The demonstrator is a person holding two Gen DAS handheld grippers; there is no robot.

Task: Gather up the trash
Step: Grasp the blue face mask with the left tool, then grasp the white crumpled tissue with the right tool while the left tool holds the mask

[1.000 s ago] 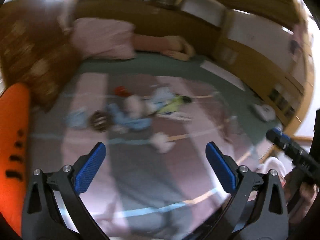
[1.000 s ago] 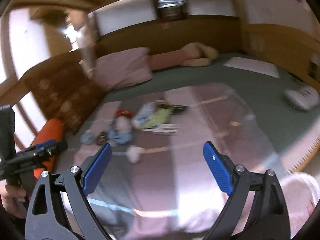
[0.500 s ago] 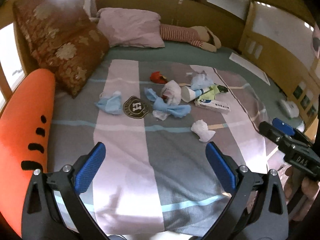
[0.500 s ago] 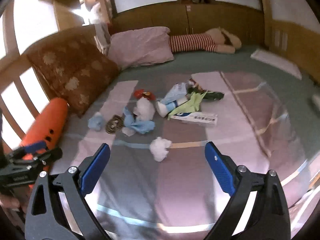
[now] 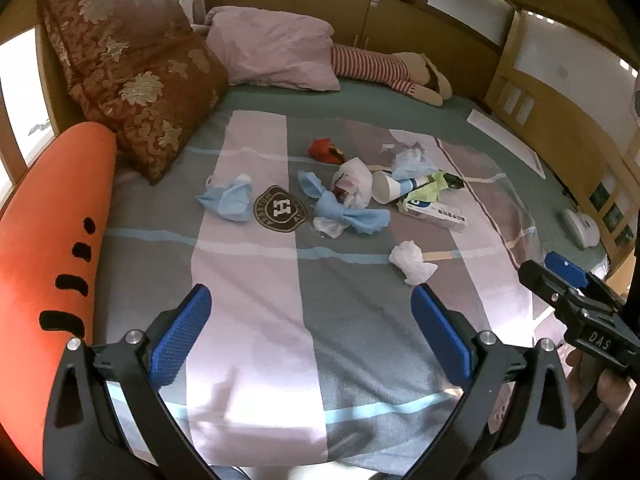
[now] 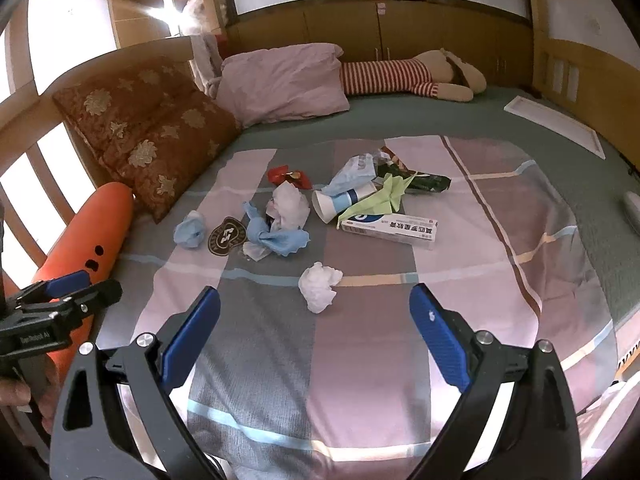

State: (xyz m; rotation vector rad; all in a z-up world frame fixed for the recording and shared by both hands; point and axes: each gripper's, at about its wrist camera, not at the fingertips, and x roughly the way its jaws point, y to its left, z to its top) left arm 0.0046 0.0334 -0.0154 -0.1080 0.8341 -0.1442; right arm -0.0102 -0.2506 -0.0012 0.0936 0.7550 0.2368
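Trash lies in a loose pile on the striped bedspread (image 5: 248, 320): a crumpled white tissue (image 5: 412, 262) (image 6: 319, 282) nearest me, blue cloth scraps (image 5: 352, 214) (image 6: 276, 238), a blue face mask (image 5: 230, 200) (image 6: 191, 229), a paper cup (image 5: 386, 188) (image 6: 340, 202), a white carton (image 5: 434, 210) (image 6: 390, 228), a red wrapper (image 5: 326, 151) (image 6: 289, 176), a white plastic bag (image 5: 352, 182) (image 6: 290, 204). My left gripper (image 5: 310, 330) and right gripper (image 6: 314, 334) hover open over the bed's near end, short of the tissue, holding nothing.
An orange carrot cushion (image 5: 44, 248) lies along the left edge, a brown floral pillow (image 5: 136, 80) and a pink pillow (image 5: 276, 52) at the head. A striped plush toy (image 6: 404, 74) lies at the back. A dark round badge (image 5: 281, 209) sits among the trash.
Both views swung from a blurred sweep to a steady look down on the bed. The trash pile now sits closer and sharper. Both grippers stayed open.
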